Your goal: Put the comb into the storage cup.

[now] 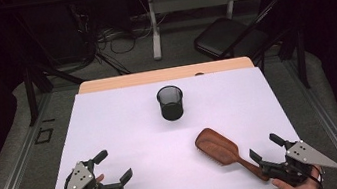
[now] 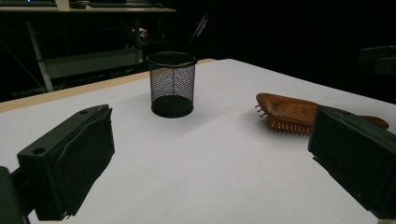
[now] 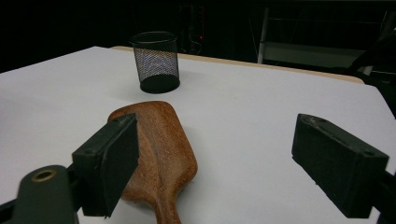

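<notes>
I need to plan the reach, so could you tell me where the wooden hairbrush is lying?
In the high view, the wooden hairbrush lies bristles down, near right of the table, handle toward the right gripper.

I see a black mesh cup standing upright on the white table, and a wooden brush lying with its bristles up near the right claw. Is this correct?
Not fully. The brush lies with its bristles down, smooth wooden back up; the left gripper view shows the bristles against the table. The rest holds: the mesh cup stands upright, and the brush is near the right claw.

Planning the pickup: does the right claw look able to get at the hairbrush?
Probably yes. The right claw is open just behind the hairbrush handle, with nothing between them; the mesh cup stands well beyond.
</notes>
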Demonstrator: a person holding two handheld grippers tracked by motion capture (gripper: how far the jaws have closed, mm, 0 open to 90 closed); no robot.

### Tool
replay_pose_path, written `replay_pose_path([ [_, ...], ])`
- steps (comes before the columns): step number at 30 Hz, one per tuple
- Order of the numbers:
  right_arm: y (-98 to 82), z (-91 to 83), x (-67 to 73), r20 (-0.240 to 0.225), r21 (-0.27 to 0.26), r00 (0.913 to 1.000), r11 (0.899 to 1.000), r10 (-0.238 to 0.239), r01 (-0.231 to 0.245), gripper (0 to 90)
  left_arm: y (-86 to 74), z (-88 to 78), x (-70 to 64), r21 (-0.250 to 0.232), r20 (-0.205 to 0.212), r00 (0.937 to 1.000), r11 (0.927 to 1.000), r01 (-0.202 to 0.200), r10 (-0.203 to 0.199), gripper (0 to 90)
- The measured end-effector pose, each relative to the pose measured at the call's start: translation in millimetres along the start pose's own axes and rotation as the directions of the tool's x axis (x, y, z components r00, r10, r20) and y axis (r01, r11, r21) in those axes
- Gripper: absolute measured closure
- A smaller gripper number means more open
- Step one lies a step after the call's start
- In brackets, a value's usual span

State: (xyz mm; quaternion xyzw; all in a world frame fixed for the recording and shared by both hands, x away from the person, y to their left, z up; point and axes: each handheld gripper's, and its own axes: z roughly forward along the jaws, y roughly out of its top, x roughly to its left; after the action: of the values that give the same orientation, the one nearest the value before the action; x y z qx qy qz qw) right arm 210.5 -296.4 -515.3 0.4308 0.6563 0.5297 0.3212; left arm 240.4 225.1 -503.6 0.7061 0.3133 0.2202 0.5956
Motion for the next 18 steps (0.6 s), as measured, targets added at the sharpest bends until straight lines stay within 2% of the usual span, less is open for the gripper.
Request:
replay_pose_path([
  [11, 0.5, -1.1, -0.3, -0.016, 0.02, 0.9999, 1.0, 0.006, -0.005, 15.0, -0.8, 4.5, 2.0, 0.006, 0.006, 1.0, 1.0, 0.007, -0.007, 0.4],
  [13, 1.3, 0.3, -0.8, -0.033, 0.021, 0.9993, 1.0, 0.017, -0.017, 15.0, -1.0, 3.8, 2.0, 0.006, 0.006, 0.9999, 0.9999, 0.008, -0.008, 0.4],
  [17, 4.8, 4.5, -1.2, -0.107, 0.033, 0.9929, 0.998, 0.052, -0.048, 15.2, -1.8, 2.5, 2.3, 0.01, 0.004, 0.9999, 0.9999, 0.011, -0.011, 0.4],
  [18, 5.5, 5.0, -1.3, -0.112, 0.044, 0.9927, 0.998, 0.045, -0.04, 15.3, -1.8, 2.5, 2.3, 0.01, 0.004, 0.9999, 0.9999, 0.011, -0.011, 0.4],
])
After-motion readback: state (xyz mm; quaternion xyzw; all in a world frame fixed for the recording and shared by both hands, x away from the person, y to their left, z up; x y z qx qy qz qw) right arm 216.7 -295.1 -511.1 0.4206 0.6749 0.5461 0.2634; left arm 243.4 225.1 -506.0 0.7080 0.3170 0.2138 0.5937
